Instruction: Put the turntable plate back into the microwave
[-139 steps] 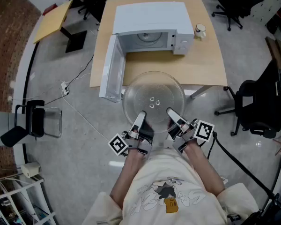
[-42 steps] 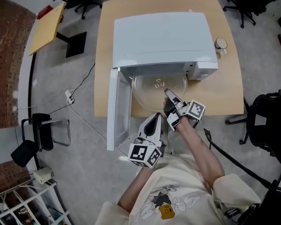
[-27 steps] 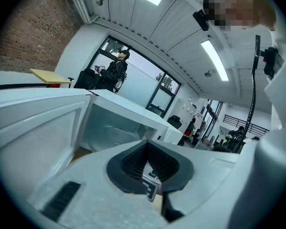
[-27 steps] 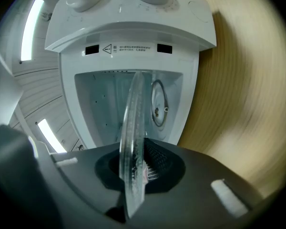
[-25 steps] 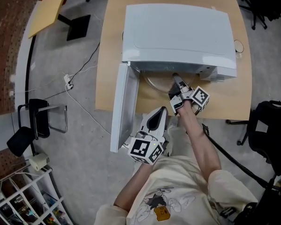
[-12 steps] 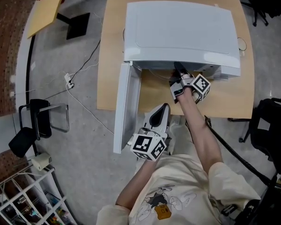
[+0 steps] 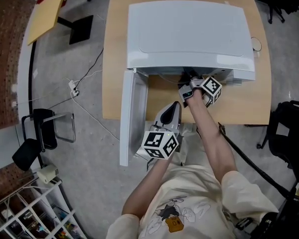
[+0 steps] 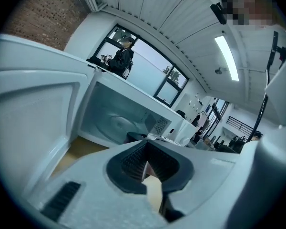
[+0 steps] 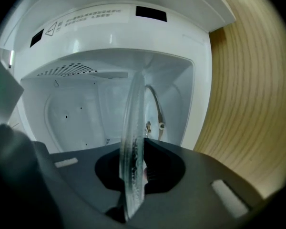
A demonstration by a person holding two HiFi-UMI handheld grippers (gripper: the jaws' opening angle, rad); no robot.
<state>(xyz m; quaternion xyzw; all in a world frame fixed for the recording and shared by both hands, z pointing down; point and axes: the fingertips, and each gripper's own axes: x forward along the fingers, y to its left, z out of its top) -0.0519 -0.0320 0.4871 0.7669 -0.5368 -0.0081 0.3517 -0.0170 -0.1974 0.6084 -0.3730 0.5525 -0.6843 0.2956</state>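
**Item: turntable plate, clear glass.** Loc.: inside the microwave cavity, rim pinched by the right gripper. Not yet released. Seen edge-on in the right gripper view; can't tell if it rests on the cavity floor or is held just above.

**Change, plate:** a few sec. ago it was carried out in front of the tabletop by both grippers. Approx. 2 sec. ago it was half in the cavity mouth, w/ the right only. Now it is gone from the head view, covered by the microwave top. Judgement: insertion near done, seating and release left.

**Right gripper:** jaws clamped on the plate rim, reaching into the opening, deeper than a sec. ago.

**Left gripper:** jaws pressed together on nothing (left gripper view). Let go of the plate earlier, now hangs back near the front tabletop edge, beside the door.

**Door:** swung fully open, same as before.

**Roller ring:** visible in the cavity behind the plate. Judgement: the plate's centre must settle over it to sit level.
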